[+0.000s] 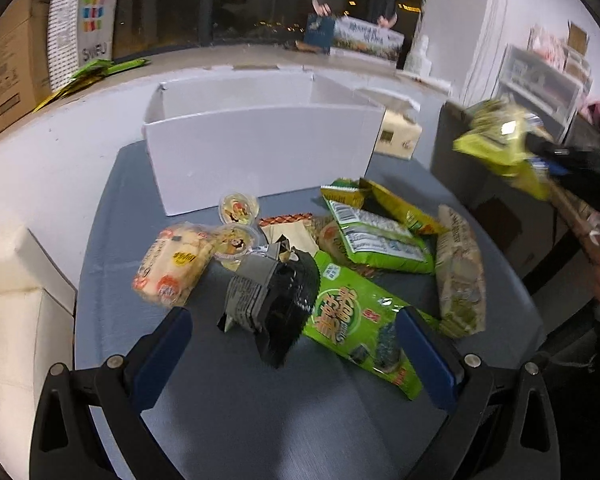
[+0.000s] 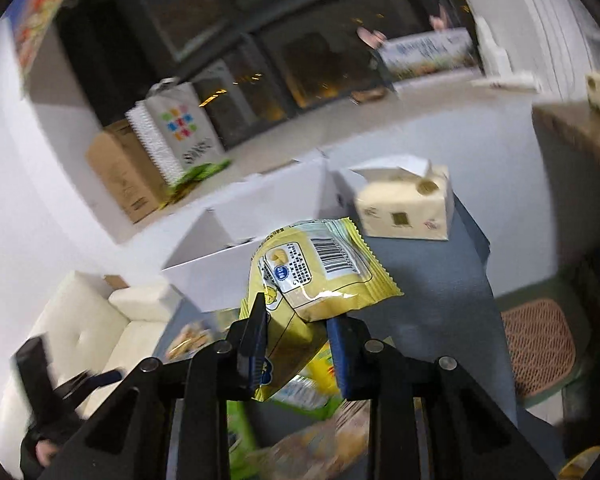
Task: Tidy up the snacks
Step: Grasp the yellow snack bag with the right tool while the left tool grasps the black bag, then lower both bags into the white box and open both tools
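Note:
Several snacks lie on the blue-grey table (image 1: pixel 228 408): a black packet (image 1: pixel 278 300), a green packet (image 1: pixel 360 324), an orange-and-white bread bag (image 1: pixel 172 264), two jelly cups (image 1: pixel 238 206) and more green and yellow bags (image 1: pixel 380 236). An open white box (image 1: pixel 260 148) stands behind them. My left gripper (image 1: pixel 296 344) is open and empty, low over the table just in front of the black packet. My right gripper (image 2: pixel 298 328) is shut on a yellow snack packet (image 2: pixel 320 276), held up in the air; it shows blurred at the right of the left wrist view (image 1: pixel 500 140). The white box (image 2: pixel 252 256) lies ahead of it.
A tissue pack (image 2: pixel 404 208) sits by the box at the table's far corner. A cardboard box (image 1: pixel 8 60) and a paper bag (image 1: pixel 80 20) stand on the window ledge. A white sofa (image 2: pixel 92 328) is at the left, and a dark chair (image 1: pixel 480 184) at the right.

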{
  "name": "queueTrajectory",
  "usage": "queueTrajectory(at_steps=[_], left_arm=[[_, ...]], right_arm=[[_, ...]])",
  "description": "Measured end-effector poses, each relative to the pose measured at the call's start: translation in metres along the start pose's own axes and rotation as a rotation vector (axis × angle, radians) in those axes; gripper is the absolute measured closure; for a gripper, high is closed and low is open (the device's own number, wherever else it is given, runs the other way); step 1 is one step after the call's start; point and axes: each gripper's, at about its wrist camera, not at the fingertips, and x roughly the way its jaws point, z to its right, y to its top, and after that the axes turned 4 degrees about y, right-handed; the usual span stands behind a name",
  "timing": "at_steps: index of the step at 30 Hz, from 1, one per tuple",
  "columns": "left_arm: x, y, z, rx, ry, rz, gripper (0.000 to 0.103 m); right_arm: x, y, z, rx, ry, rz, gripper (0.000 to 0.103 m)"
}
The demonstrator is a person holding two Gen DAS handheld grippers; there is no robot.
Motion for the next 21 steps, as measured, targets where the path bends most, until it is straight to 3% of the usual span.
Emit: queueTrajectory(at_steps=[7,8,9,11,12,16,21], left_arm=[[0.057,0.012,0.006,0.151,0.12,-0.091,0.004],[0.064,0.011,0.008,0.179,0.122,-0.104,0.018],[0.07,0.009,0.01,0.211,0.125,-0.121,0.04],[0.069,0.003,0.014,0.256,0.158,-0.103,0.048],[0.066,0.002,0.014,0.256,0.151,-0.099,0.049],[0.019,-0.002,0.005,0.168,0.052,0.04,0.051],[-0.05,0.001,-0.02,-0.033,-0.096,0.202,0.051]], right_arm=[[-0.027,-0.031,-0.021,-0.009,0.029,-0.014,0.073],[-0.027,-0.035,-0.022,-0.012,0.025,-0.018,0.073],[-0.027,-0.037,-0.023,-0.015,0.022,-0.023,0.073],[-0.027,-0.041,-0.022,-0.005,0.026,-0.032,0.073],[-0.027,-0.043,-0.023,-0.003,0.03,-0.035,0.073],[-0.025,-0.045,-0.025,-0.013,0.031,-0.037,0.073],[-0.015,-0.048,-0.031,-0.023,0.054,-0.055,0.073]])
